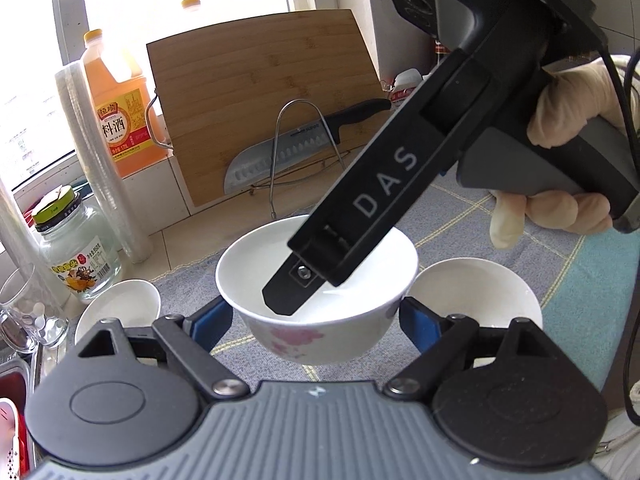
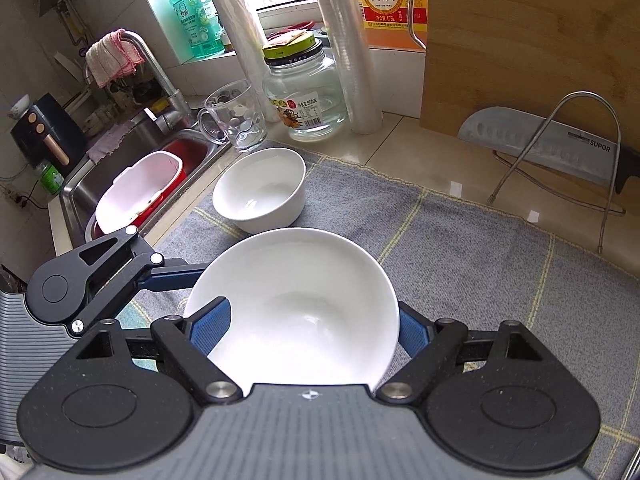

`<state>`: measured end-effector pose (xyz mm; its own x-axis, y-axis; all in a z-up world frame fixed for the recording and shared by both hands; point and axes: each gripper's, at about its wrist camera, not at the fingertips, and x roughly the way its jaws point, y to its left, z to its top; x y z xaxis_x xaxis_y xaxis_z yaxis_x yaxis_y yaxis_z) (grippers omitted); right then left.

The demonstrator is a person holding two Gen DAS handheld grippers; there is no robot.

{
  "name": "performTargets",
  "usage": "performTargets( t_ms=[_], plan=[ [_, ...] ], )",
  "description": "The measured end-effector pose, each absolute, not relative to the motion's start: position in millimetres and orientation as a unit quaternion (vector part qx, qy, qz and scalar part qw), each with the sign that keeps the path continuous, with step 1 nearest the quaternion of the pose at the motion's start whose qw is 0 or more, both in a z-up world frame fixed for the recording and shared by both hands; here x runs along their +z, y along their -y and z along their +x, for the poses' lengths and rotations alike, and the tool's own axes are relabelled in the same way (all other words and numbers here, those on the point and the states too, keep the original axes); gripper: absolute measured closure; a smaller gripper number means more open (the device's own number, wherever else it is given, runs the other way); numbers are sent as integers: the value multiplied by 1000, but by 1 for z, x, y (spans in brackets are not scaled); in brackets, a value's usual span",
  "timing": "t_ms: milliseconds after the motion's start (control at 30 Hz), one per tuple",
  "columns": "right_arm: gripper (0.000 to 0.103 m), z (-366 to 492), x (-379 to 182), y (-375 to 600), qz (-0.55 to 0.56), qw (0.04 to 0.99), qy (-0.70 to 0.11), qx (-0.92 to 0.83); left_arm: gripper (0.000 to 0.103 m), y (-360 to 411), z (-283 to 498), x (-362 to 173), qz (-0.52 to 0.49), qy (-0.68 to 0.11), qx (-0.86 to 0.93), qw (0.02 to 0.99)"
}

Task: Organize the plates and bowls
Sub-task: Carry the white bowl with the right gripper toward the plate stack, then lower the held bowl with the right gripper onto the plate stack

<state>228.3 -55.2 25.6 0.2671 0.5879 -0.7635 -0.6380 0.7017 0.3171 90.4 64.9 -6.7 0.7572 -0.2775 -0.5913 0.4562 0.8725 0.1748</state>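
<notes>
While both tools meet over the grey cloth (image 2: 460, 248), I list: floral bowl (image 1: 316, 312), lifted and tilted, between the blue pads of my left gripper (image 1: 316, 316), which stands wide, contact unclear. My right gripper (image 2: 308, 328) is clamped on this bowl's rim, one finger (image 1: 304, 280) inside. Second white bowl (image 2: 260, 192) sits at the cloth's corner nearest the sink (image 2: 120, 184); third bowl (image 1: 476, 292) rests on the cloth just beside the held one. Jar (image 2: 302, 92), glass mug (image 2: 236, 120), cutting board (image 1: 260, 96) and knife (image 1: 288, 152) line the counter's back edge.
</notes>
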Motion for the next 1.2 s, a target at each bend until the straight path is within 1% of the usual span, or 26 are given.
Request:
performTargets(
  t_ms=[667, 1200],
  plan=[
    [13, 192, 31, 105, -21, 795, -482, 367, 13, -24, 62, -4, 156, -289, -232, 916],
    [13, 176, 20, 137, -6, 801, -495, 336, 13, -5, 64, -27, 153, -318, -267, 897]
  ],
)
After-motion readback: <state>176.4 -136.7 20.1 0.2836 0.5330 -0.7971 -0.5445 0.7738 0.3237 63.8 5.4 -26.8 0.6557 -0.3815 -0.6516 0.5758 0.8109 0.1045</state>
